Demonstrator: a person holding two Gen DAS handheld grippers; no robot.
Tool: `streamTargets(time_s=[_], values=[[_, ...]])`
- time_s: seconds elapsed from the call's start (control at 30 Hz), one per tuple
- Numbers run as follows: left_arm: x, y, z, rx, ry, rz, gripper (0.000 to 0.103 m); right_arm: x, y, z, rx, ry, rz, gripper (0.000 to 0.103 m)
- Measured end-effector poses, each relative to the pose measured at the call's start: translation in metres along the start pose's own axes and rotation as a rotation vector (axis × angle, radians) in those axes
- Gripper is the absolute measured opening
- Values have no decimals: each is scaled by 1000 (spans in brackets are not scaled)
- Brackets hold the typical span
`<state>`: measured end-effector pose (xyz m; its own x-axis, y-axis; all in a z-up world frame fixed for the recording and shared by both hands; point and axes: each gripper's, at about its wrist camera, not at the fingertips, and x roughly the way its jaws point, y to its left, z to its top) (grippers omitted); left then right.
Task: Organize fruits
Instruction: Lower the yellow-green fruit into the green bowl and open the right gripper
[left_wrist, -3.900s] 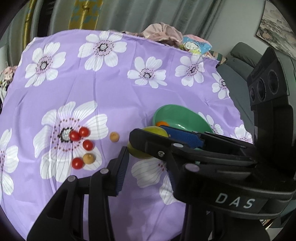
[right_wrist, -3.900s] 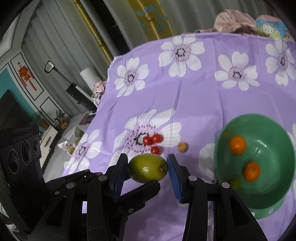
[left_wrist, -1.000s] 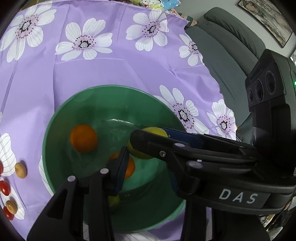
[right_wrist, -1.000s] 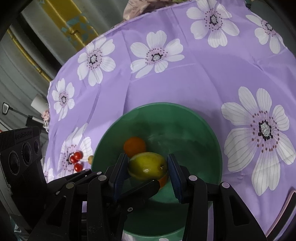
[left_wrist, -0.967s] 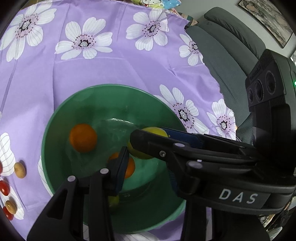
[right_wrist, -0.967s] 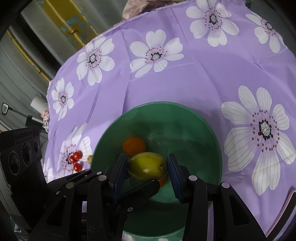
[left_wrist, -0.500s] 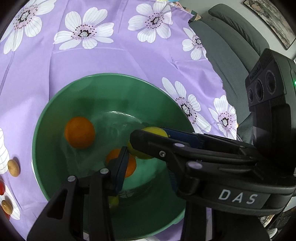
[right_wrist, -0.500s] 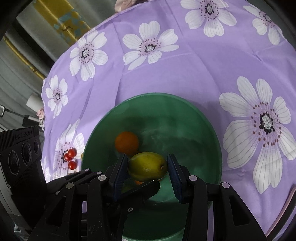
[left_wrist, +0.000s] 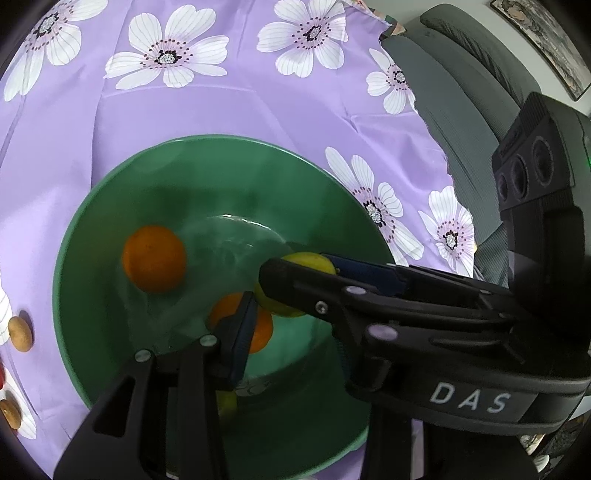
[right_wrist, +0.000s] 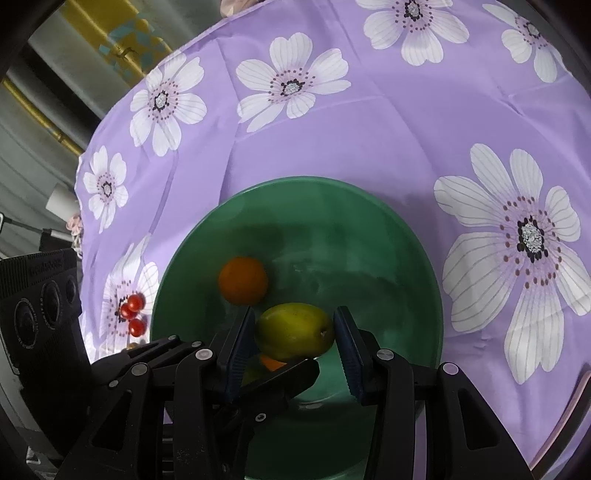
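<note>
1. The right hand-held gripper (right_wrist: 295, 334) has its two blue pads closed on the ends of a yellow-green lemon (right_wrist: 294, 331), gripping it lengthwise above the inside of the green bowl (right_wrist: 413, 258).
2. The left hand-held gripper (left_wrist: 291, 317) also hangs over the bowl (left_wrist: 92, 206); in the left wrist view only its left finger (left_wrist: 242, 334) shows clearly, since the right hand-held gripper's body crosses in front, so I cannot tell how wide it stands or whether it holds anything.
3. Two oranges lie in the bowl: one orange (left_wrist: 154, 258) rests apart on the bowl floor, a second orange (left_wrist: 258, 328) sits partly hidden under the lemon (left_wrist: 295, 284).
4. The bowl stands on a tabletop covered by a purple flowered cloth (right_wrist: 369, 129).
5. Red cherry tomatoes (right_wrist: 132, 314) lie on the cloth just beside the bowl, and small tan fruits (left_wrist: 20, 334) lie near them.
</note>
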<state>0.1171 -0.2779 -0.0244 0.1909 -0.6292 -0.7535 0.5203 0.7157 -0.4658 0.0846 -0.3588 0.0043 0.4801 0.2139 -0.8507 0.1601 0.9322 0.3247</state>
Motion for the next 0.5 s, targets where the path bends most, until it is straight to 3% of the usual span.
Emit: streamTargets(time_s=[0.5], values=[[10, 1, 2, -21, 18, 6, 38, 5, -1, -1, 5, 15, -54, 47]])
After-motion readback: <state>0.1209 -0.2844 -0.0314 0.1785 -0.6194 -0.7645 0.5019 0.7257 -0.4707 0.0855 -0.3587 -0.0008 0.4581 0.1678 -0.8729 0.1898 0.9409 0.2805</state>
